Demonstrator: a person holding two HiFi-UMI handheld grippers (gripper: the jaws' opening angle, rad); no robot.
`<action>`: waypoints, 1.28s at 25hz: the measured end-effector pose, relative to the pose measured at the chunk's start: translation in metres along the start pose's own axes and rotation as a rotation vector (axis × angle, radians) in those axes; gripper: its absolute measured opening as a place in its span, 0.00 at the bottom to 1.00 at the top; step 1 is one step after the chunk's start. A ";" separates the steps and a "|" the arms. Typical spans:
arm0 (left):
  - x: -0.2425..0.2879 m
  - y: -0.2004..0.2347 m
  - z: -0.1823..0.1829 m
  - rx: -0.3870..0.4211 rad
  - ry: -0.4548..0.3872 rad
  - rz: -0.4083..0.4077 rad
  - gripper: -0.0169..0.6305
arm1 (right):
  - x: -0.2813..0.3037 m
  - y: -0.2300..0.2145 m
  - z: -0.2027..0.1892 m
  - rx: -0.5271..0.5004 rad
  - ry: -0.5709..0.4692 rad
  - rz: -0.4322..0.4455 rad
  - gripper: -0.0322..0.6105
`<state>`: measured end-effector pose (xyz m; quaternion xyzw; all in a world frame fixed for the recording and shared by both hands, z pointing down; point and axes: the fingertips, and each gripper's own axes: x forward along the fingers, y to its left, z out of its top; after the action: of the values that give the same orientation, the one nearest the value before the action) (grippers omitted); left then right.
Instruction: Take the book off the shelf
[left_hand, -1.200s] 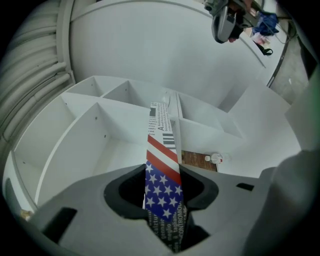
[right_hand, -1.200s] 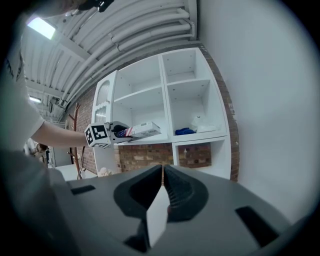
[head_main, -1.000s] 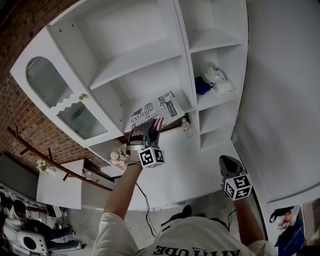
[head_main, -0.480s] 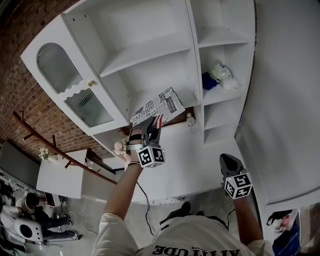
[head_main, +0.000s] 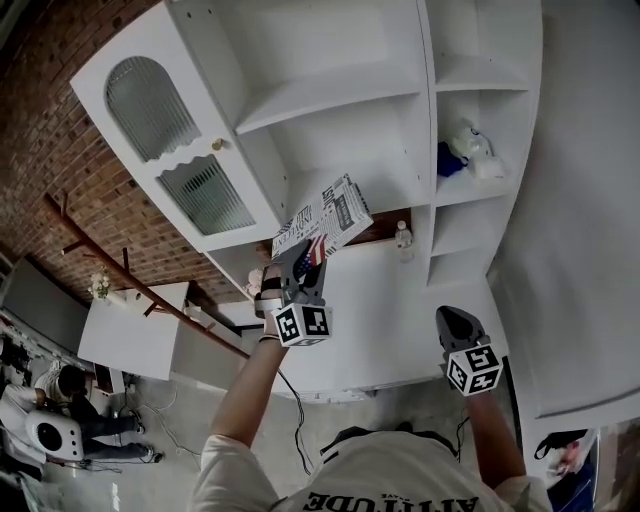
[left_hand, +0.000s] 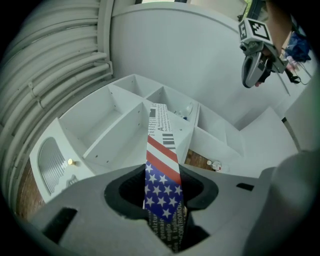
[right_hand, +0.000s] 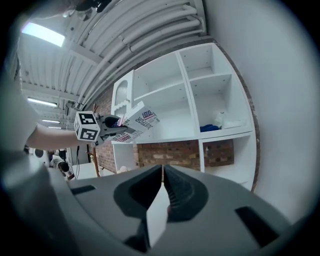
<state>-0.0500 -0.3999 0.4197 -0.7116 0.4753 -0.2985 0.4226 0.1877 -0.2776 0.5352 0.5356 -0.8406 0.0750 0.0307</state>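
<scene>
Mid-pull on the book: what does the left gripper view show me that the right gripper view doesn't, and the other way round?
Only the left gripper view: the left gripper shut on the book, whose stars-and-stripes cover sits between its jaws, and the right gripper seen from outside. Only the right gripper view: the right gripper's own jaws closed together on nothing, and the left gripper's marker cube from outside. Both: the white shelf unit, with the book held out in front of it.
</scene>
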 end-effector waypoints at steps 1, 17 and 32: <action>-0.007 0.003 -0.004 -0.009 -0.001 0.005 0.29 | 0.004 0.007 0.002 -0.005 -0.001 0.009 0.10; -0.110 0.041 -0.085 -0.275 0.023 0.069 0.29 | 0.036 0.125 0.010 -0.068 0.034 0.102 0.10; -0.197 0.017 -0.139 -0.583 0.028 0.062 0.29 | -0.018 0.160 0.015 -0.125 0.031 -0.004 0.10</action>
<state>-0.2444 -0.2646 0.4647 -0.7839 0.5685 -0.1458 0.2026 0.0507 -0.1968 0.5035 0.5331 -0.8419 0.0303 0.0773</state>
